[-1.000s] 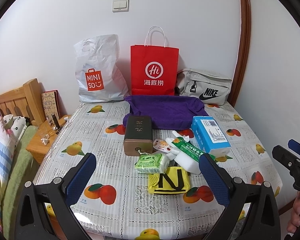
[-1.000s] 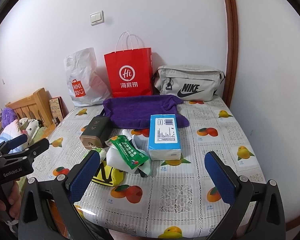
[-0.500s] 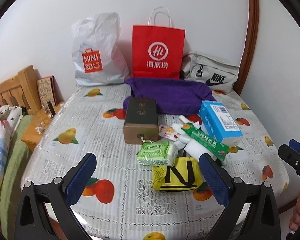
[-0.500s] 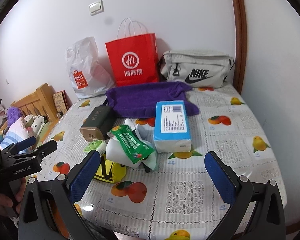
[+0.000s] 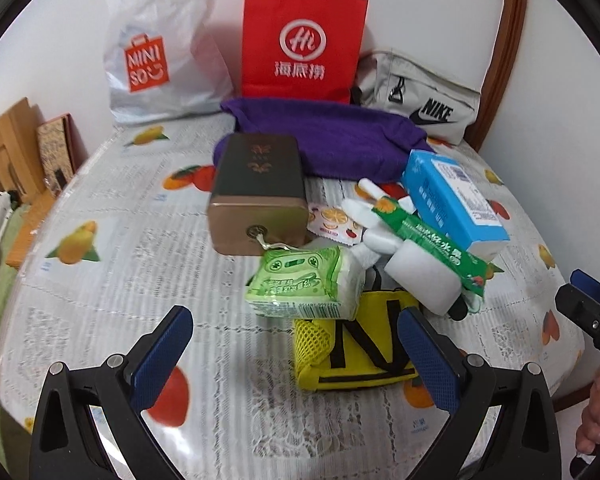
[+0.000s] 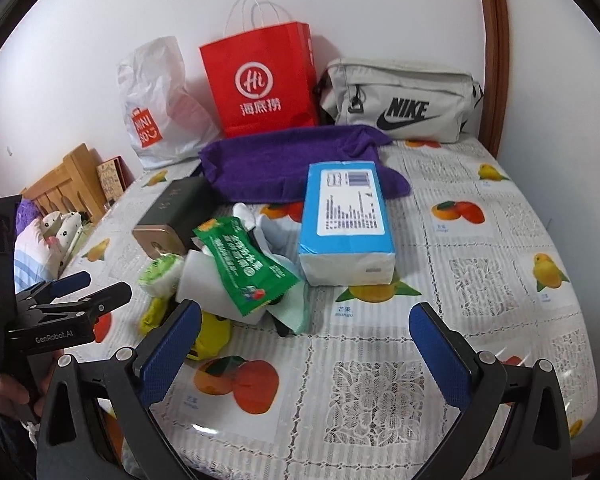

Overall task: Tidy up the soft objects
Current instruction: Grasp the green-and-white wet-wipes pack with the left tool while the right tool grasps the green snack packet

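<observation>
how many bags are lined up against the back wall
3: a white Miniso plastic bag on the left, a red paper bag in the middle, a grey Nike bag on the right. None looks hidden behind them.

We see a glossy plastic cover [image 6: 479, 248] with fruit prints on the desk ahead of the left hand-held gripper [image 5: 294, 346], fuzzy purple cloth [image 5: 339, 140], a smooth metal tin [image 5: 256, 196], shiny green wrappers [image 5: 300, 284], matt red paper bag [image 5: 301, 44], crinkled white plastic bag [image 5: 160, 48]

right gripper [image 6: 304, 346] spread wide, blue tissue pack [image 6: 345, 222]
</observation>
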`<act>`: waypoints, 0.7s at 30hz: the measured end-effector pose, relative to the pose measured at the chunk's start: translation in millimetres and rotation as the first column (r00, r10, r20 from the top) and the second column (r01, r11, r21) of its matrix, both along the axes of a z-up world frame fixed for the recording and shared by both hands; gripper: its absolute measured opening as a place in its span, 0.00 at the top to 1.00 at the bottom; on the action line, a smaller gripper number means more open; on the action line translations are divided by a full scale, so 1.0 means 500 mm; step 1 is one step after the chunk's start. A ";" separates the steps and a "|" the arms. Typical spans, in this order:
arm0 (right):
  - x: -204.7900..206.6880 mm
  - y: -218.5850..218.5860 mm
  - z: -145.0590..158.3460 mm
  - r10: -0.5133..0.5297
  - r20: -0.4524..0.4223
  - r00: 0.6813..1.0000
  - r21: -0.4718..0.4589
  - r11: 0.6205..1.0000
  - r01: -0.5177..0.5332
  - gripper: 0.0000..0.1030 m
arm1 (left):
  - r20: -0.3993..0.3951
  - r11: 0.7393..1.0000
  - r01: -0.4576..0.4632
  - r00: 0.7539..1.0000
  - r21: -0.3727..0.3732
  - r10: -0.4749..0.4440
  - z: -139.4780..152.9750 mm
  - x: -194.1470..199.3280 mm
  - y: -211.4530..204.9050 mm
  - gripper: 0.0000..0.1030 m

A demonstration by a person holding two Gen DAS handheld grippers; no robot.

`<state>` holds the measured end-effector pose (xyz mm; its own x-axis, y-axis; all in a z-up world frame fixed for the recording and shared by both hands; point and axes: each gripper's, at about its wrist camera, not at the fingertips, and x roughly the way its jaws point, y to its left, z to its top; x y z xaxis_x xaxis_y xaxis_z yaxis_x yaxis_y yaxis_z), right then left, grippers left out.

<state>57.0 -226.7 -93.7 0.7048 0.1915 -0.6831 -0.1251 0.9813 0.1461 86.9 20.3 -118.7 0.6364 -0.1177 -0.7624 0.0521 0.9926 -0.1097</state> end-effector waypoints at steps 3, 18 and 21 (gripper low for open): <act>0.016 -0.003 -0.017 0.003 -0.021 1.000 0.010 1.000 -0.003 0.01 | -0.021 1.000 0.012 1.000 -0.017 -0.012 -0.019 0.024 0.002 0.00; 0.100 0.049 -0.046 0.107 -0.044 0.993 -0.009 0.994 -0.107 0.01 | -0.077 0.996 0.071 0.994 -0.060 -0.076 -0.075 0.106 0.000 0.16; 0.116 0.072 -0.046 0.137 -0.045 0.989 -0.020 0.990 -0.138 0.04 | -0.080 0.995 0.067 0.994 -0.078 -0.073 -0.077 0.114 0.008 0.27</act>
<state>115.1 -190.8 -116.7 0.6419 0.2687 -0.7181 -0.2533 0.9583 0.1321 143.8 24.5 -157.1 0.5594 -0.2183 -0.7996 0.1086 0.9757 -0.1904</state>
